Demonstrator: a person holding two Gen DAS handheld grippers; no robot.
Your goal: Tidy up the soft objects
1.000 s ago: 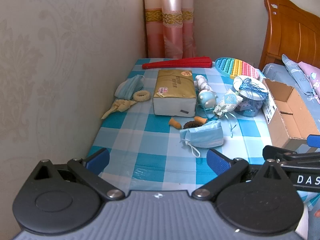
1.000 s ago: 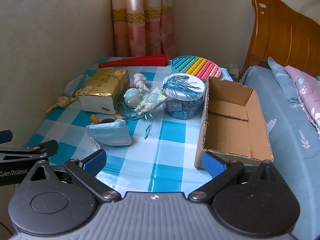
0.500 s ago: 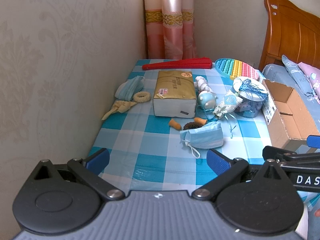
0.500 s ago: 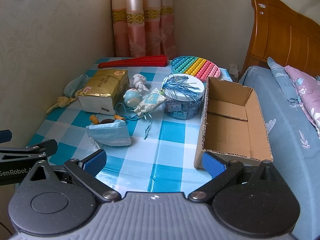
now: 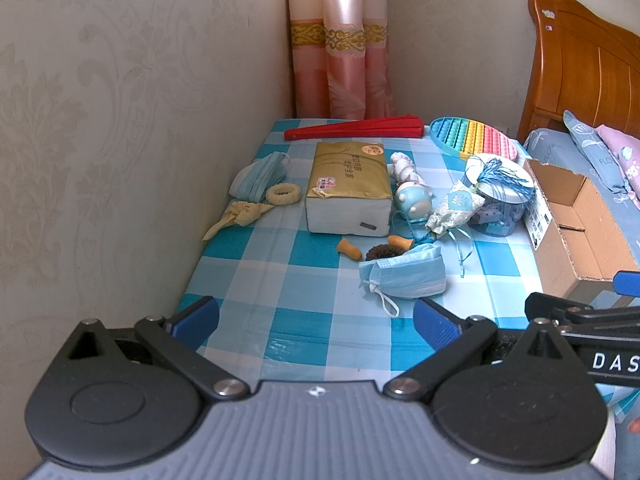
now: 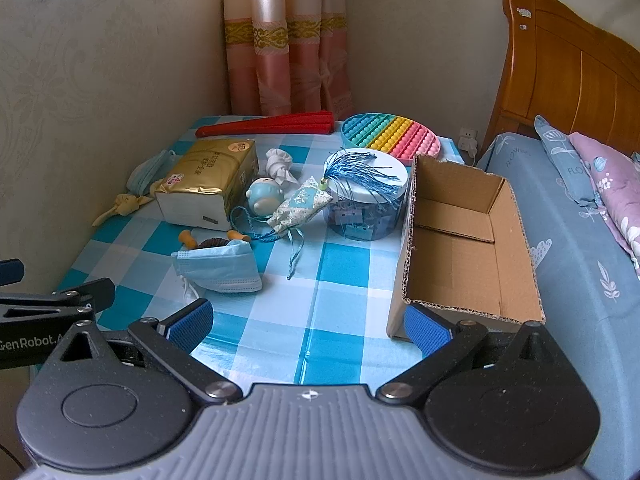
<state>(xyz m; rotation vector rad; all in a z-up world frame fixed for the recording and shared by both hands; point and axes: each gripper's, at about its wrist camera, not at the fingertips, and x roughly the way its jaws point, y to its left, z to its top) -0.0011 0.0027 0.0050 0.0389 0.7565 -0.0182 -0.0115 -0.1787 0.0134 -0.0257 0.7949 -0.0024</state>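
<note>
Right wrist view: both tools spread, empty, short of the face mask point(image 6: 218, 270).
Pinch its folded body, then carry to cardboard box point(image 6: 460, 240).

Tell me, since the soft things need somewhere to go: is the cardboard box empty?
Empty. The cardboard box sits open-topped on the table's right side, and the right wrist view shows only bare cardboard floor and walls inside.

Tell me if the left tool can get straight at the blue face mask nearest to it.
Probably yes. The left tool is open, holds nothing, and bare checked tablecloth lies between it and the face mask. Only the dark scrunchie sits tucked at the mask's far edge.
</note>
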